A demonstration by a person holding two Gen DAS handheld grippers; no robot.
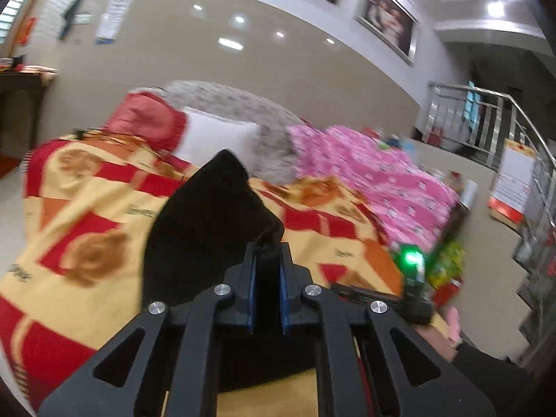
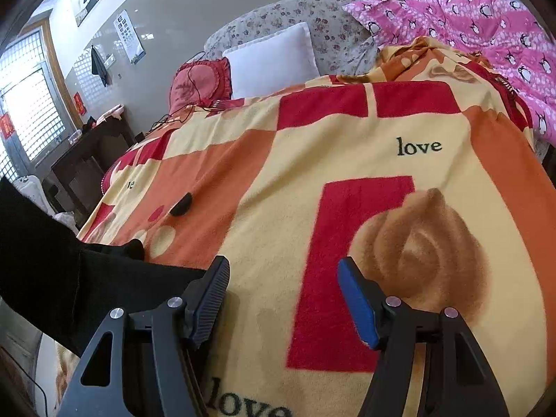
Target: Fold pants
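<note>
Black pants (image 1: 208, 229) pinched and lifted above the blanket (image 1: 87, 208).

The cloth is clamped, seemingly at 1 edge, by the left gripper (image 1: 267, 260); the right gripper (image 2: 283, 278) is held with fingers spread, nothing between them, over the blanket, pants at near left.

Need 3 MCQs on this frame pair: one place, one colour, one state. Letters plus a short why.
1. Where do the black pants lie relative to the right claw?
A. to its left
B. between its fingers
C. to its right

2. What colour is the quilt beyond the blanket?
A. green
B. pink
C. blue

3. What is the left claw doing?
A. open over the pillow
B. shut on nothing
C. shut on the pants

Key: 1 A, the cloth reaches only the left finger; 2 B, pink with penguins; 3 C, black cloth is pinched between its pads.
</note>
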